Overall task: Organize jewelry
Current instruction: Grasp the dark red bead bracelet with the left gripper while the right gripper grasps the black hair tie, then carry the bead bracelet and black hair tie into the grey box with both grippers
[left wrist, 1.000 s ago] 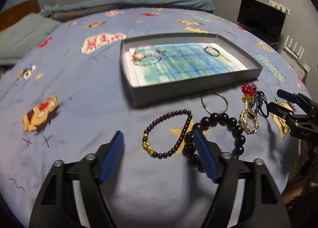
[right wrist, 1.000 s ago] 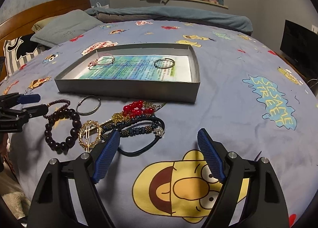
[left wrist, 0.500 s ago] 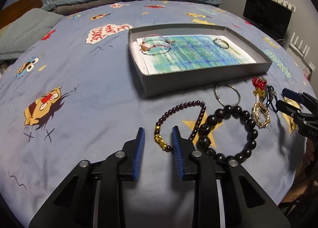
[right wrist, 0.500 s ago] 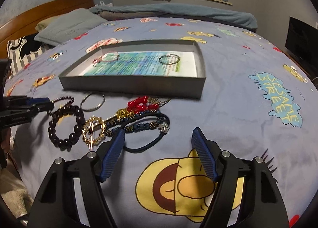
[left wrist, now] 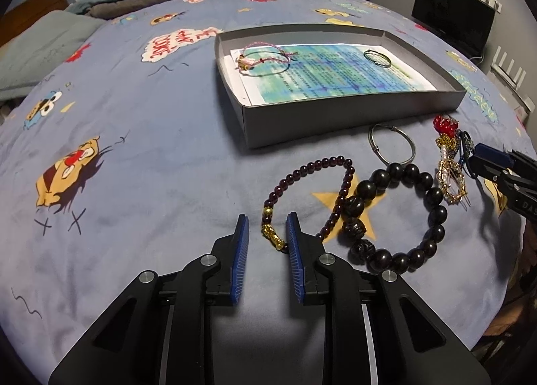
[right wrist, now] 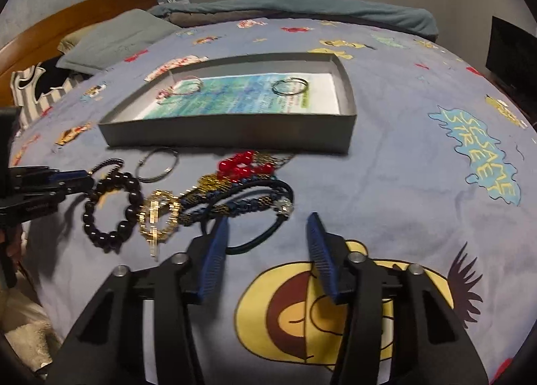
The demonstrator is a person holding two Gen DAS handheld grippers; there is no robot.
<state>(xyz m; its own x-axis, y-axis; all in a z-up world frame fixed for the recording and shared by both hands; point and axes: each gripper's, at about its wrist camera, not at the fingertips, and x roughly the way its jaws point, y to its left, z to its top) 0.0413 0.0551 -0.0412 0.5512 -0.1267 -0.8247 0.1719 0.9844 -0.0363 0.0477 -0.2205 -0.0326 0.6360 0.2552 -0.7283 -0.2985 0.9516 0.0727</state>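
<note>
Jewelry waits loose on the bed near the tray [left wrist: 352,116]; my left hand-held gripper [left wrist: 266,234] is closing around the garnet bracelet [left wrist: 312,197], right hand-held gripper [right wrist: 268,234] closing over the dark cord bracelet [right wrist: 255,227].

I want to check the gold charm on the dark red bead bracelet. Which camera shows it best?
The left wrist view: the gold charm sits close and sharp between the closing left gripper fingers. The right wrist view shows only a sliver of the dark red bead bracelet, its charm hidden.
</note>
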